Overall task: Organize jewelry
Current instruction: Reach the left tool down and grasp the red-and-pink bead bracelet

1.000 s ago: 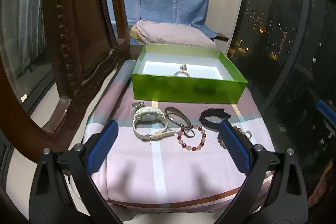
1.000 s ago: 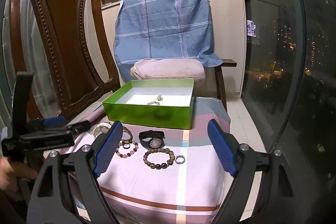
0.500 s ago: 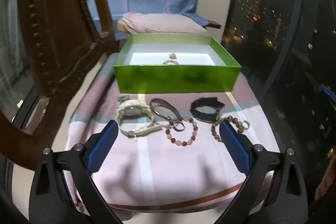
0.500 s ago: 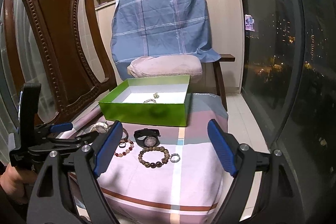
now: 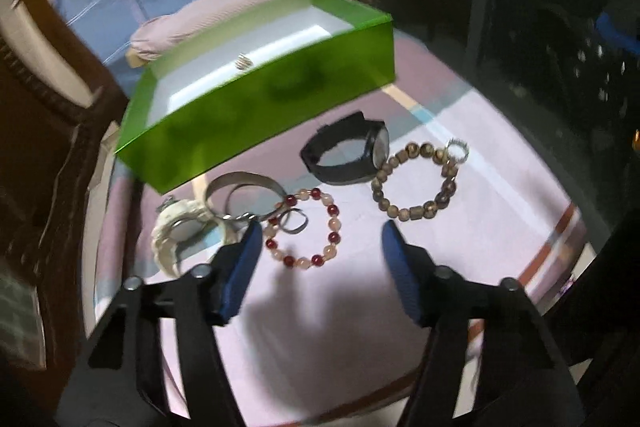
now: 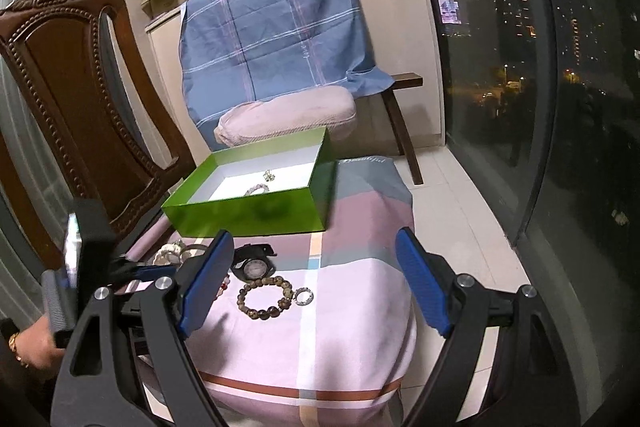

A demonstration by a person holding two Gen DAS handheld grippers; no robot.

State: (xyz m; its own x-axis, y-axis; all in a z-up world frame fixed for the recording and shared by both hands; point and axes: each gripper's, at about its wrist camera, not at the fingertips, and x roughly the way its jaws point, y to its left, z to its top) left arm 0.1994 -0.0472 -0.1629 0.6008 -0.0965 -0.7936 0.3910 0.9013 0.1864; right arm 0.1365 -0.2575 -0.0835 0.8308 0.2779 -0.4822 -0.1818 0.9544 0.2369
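My left gripper and right gripper look alike: black angular frames with silver screw heads at the joints and blue ribbed pads on the fingers. At the near left of the right wrist view, my left hand wears what looks like a gold bracelet, though it is blurred.

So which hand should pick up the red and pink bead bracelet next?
Left. Its tongs, which have just been closing, frame the red and pink bead bracelet with nothing gripped yet. The right tongs hang open nearer the brown bead bracelet.
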